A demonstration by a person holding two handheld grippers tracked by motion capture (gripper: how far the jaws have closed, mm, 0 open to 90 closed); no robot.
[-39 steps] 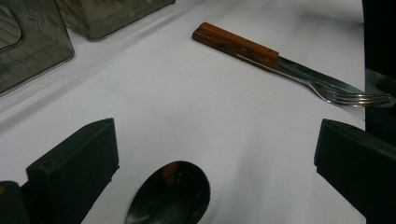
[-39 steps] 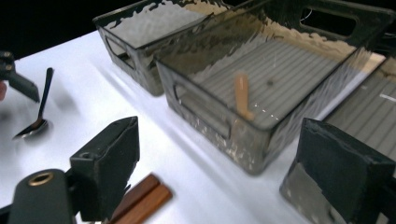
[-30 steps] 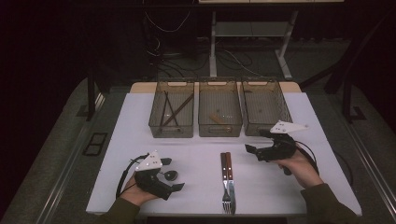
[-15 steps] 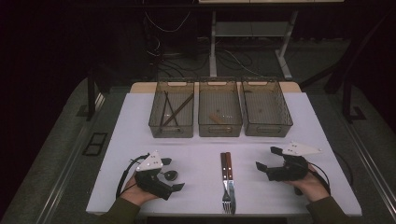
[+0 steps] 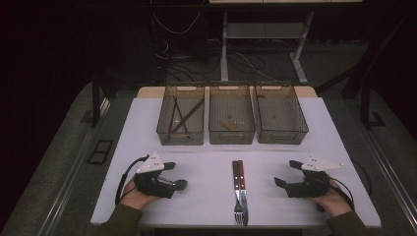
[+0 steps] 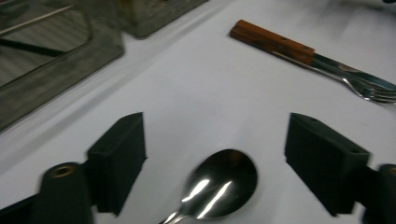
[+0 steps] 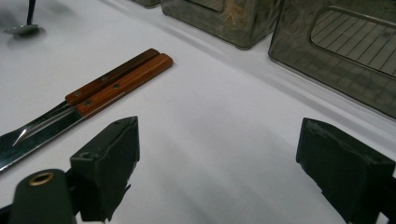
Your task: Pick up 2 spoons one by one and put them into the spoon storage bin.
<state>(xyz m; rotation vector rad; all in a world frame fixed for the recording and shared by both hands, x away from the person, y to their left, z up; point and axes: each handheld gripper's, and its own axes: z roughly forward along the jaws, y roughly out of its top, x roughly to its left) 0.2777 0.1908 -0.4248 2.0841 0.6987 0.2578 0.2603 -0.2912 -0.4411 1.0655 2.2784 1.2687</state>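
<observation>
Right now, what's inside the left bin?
The left bin holds a few dark chopsticks, crossed and leaning along its floor. Its tinted near wall blurs their lower ends, so an exact count is uncertain.

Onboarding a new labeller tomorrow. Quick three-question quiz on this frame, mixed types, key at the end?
1. True or false: the spoon lies between the left gripper fingers, not yet pinched.
2. What lies beside the knife at the table's near edge? A) fork B) chopsticks C) ladle
3. Which of the three bins holds the long dark sticks?

Key
1. True; the fingers have just been closing, gaps remain either side.
2. A, the fork.
3. The left bin in the high view.
</observation>
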